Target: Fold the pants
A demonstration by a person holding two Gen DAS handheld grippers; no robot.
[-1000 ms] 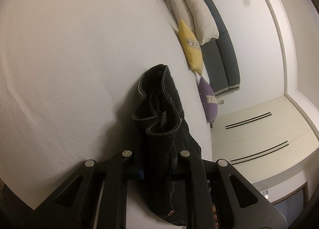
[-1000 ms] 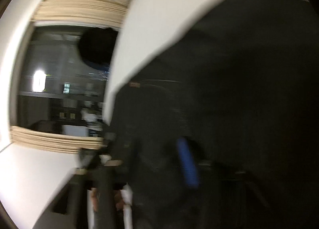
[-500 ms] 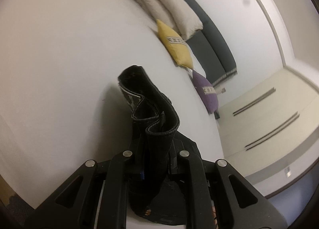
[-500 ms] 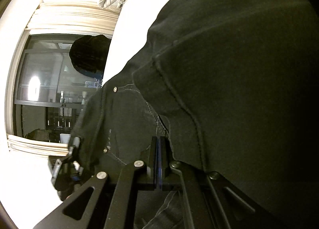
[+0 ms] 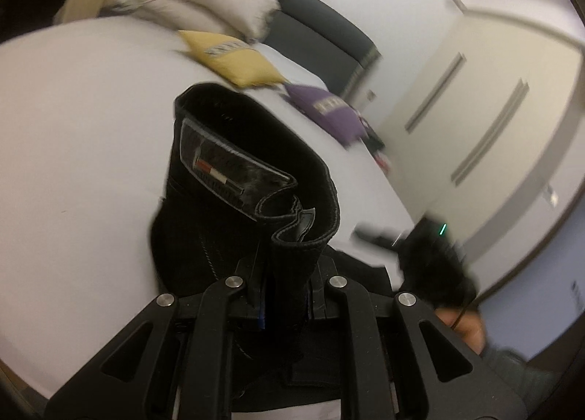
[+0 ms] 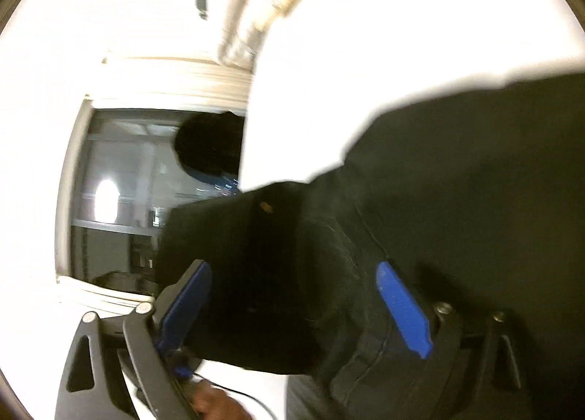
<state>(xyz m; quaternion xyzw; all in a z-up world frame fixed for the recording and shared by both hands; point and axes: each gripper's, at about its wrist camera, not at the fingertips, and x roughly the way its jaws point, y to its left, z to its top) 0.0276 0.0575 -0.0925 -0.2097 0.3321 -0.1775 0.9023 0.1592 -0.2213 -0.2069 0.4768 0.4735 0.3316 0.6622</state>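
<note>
Two grippers work black pants (image 5: 234, 200) above a white bed (image 5: 73, 135): left gripper (image 5: 285, 295) clamps the bunched waistband; right gripper (image 6: 292, 306), jaws spread, straddles loose cloth. Advisably, re-pinch there before drawing the fold taut, away from yellow pillow (image 5: 234, 61).

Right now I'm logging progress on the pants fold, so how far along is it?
Done: little that shows; no flat fold is visible. In hand: the left tool is clamped on the bunched waistband of the black pants, lifted above the white bed. The right tool is open, cloth between its pads. Left: laying and folding them.
</note>
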